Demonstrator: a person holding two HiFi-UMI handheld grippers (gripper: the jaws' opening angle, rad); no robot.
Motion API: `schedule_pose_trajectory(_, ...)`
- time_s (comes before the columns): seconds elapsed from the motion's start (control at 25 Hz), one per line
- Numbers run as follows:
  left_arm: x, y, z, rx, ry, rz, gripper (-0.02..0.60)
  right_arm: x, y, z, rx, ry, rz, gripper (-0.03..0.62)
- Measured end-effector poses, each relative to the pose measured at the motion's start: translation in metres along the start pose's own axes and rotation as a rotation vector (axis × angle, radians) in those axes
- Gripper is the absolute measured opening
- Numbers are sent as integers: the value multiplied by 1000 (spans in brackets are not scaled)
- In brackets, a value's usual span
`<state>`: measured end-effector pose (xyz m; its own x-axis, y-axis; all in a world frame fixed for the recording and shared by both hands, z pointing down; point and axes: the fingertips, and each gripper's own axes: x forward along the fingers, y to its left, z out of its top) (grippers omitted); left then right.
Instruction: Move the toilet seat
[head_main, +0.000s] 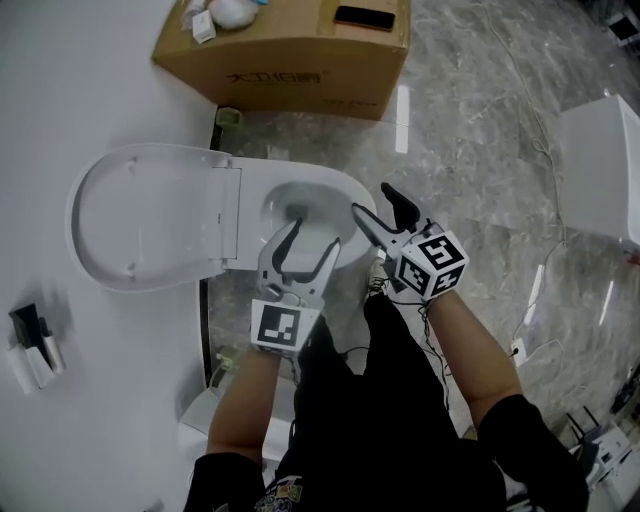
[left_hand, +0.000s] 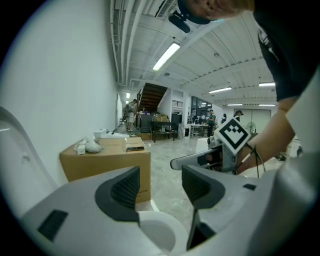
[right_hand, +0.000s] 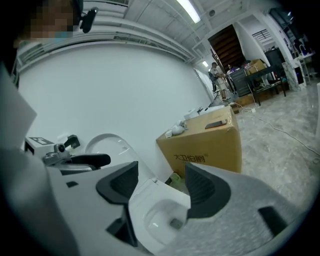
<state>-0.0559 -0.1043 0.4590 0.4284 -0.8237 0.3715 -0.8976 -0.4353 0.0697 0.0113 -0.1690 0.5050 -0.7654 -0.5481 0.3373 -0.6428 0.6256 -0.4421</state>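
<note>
- Person's legs in black cloth (head_main: 400, 420) and two bare forearms fill the lower part of the head view, closest to the camera.
- Grey marble floor (head_main: 480, 150) spreads to the right, and a plain white wall (head_main: 60, 80) takes the left side.
- White ceramic toilet bowl (head_main: 300, 205) stands at the wall, just ahead of the person, and its rim is uncovered.
- White oval plastic toilet seat (head_main: 150, 215) is raised and leans back to the wall, behind the bowl. I cannot tell the seat apart from the lid.
- Brown cardboard box with printed letters on its side (head_main: 290, 50) sits on the floor near the toilet, against the same wall.
- Left gripper (head_main: 312, 235), grey with black pads, hangs over the near edge of the bowl. Its jaws stand apart and nothing is between them.
- Right gripper (head_main: 370, 198) is just beside it, over the right edge of the bowl. Its jaws are also wide apart and grip nothing; the bowl only shows behind them.
- Flat black phone (head_main: 365, 17) lies on top of the box, with some small white items (head_main: 230, 10) near it.
</note>
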Motion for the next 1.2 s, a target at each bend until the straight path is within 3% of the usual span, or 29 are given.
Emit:
schedule_pose_trajectory(0.52, 37, 4, -137, -26, 111, -162, 241, 41, -69, -161, 138, 119, -224, 310)
schedule_pose_trajectory(1.08, 81, 7, -241, -67, 194, -201, 241, 71, -136, -293, 232, 258, -318, 316)
schedule_pose_trajectory(1.2, 88, 6, -256, -50, 170, -199, 241, 71, -148, -311, 239, 282, -346, 325)
